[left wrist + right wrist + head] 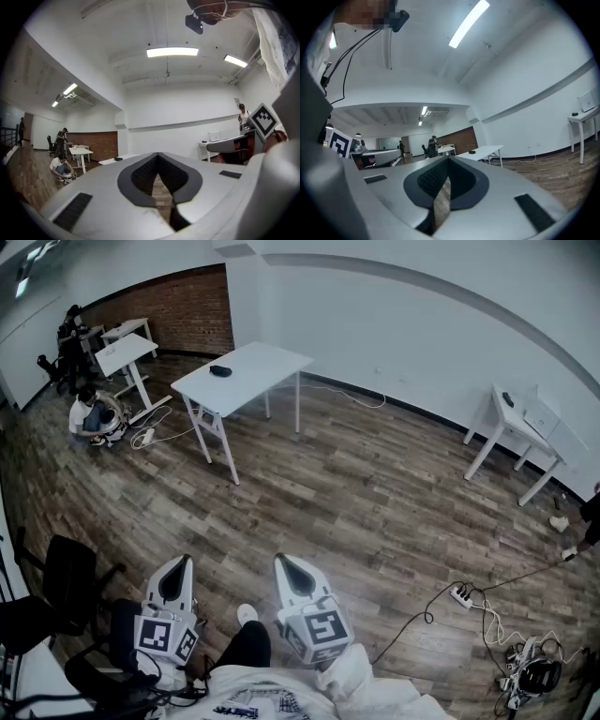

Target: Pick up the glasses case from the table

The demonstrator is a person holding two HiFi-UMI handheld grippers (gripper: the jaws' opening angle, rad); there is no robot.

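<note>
The glasses case [220,370] is a small dark oval lying on a white table [267,360] far across the room. It also shows as a dark speck in the left gripper view, glasses case [117,159], and in the right gripper view, glasses case [472,152], on the table [490,149]. My left gripper [176,564] and right gripper [285,563] are held side by side low in the head view, pointing level toward the table, well short of it. The left gripper [158,159] has its jaws together with nothing between them. So does the right gripper [447,161].
Wood floor stretches between me and the table. A person [89,416] crouches by more white desks [122,352] at the back left. Another desk [520,423] stands at the right. A power strip [460,595] with cables lies at the lower right, a black chair [66,582] at the lower left.
</note>
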